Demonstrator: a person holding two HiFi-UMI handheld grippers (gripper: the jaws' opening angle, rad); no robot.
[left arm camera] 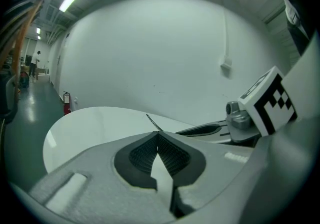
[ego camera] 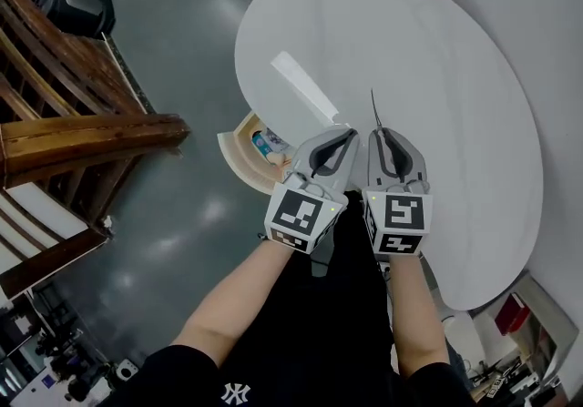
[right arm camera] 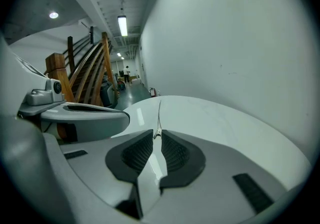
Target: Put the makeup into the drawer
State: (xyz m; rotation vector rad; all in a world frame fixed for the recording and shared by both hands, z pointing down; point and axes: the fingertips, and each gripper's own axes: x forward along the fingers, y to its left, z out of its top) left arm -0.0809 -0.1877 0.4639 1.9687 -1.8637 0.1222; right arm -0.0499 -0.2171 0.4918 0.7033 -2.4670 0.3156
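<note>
1. Head view: the left gripper (ego camera: 349,132) and right gripper (ego camera: 378,132) hover side by side over the white round table (ego camera: 410,50). An open drawer (ego camera: 235,152) under the table's edge holds a blue-and-white makeup item (ego camera: 264,142).
2. Left gripper view: the pads meet at their tips, with nothing between them.
3. Right gripper view: the jaws pinch a thin metal stick (right arm camera: 159,112), which points forward over the table.

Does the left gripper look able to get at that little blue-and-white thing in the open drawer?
Probably yes. The drawer stands open just beside the left gripper, with nothing between it and the blue-and-white thing. Its jaws are shut, though.
</note>
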